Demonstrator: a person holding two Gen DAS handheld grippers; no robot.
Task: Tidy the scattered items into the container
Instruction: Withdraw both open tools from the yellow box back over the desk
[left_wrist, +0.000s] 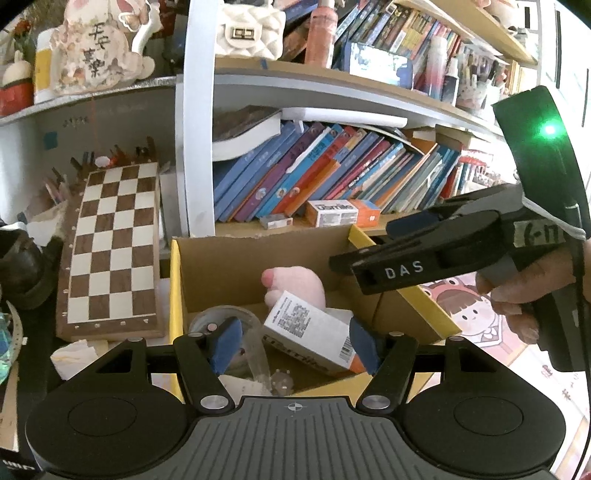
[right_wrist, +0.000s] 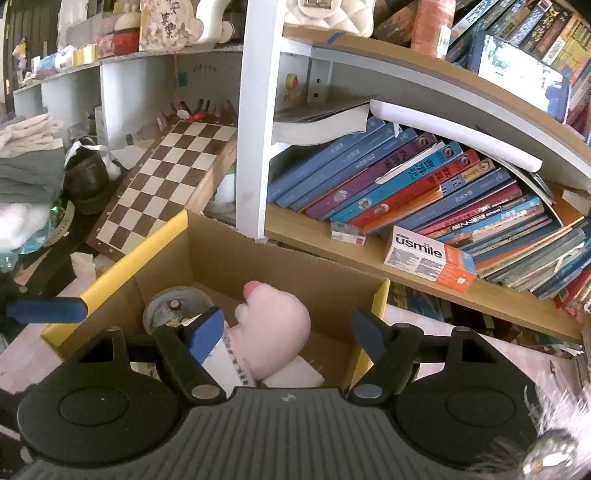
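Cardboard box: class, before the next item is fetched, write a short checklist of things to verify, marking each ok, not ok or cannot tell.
1. Left gripper open and empty: ok.
2. Right gripper open and empty: ok.
3. Pink plush toy inside the cardboard box: ok.
4. White carton inside the box: ok.
5. No items left outside: not ok, the usmile box sits on the shelf.
6. Room left in the box: cannot tell.

A white bookcase holds leaning books; a chessboard leans left of its upright.
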